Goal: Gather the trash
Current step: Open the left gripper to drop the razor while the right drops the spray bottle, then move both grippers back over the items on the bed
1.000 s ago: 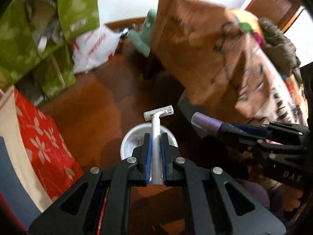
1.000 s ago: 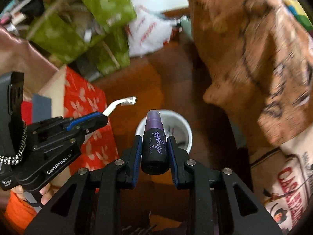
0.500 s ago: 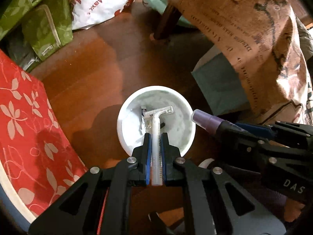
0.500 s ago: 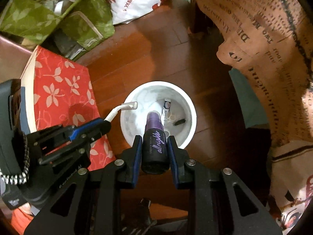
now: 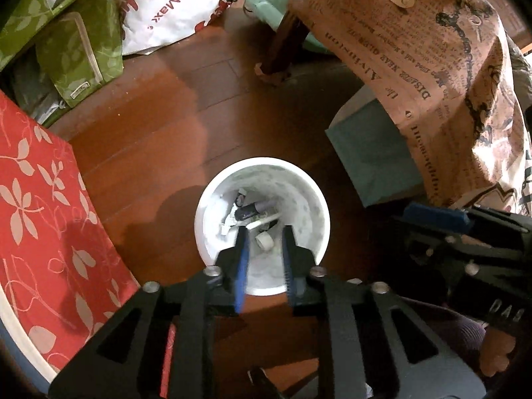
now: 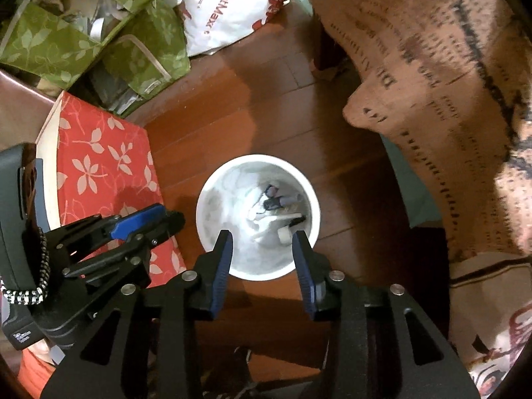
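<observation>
Trash (image 5: 252,212) in white bin (image 5: 312,206), perhaps razor, partly hidden.

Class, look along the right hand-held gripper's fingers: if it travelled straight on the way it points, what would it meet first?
Probably the white bin: the right hand-held gripper points down into its mouth, so it would likely reach the trash inside, though depth is unclear.

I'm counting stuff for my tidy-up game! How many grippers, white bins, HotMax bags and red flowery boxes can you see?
Grippers: 2, the left gripper and the right gripper
white bin: 1
HotMax bag: 1
red flowery box: 1
Total: 5
</observation>
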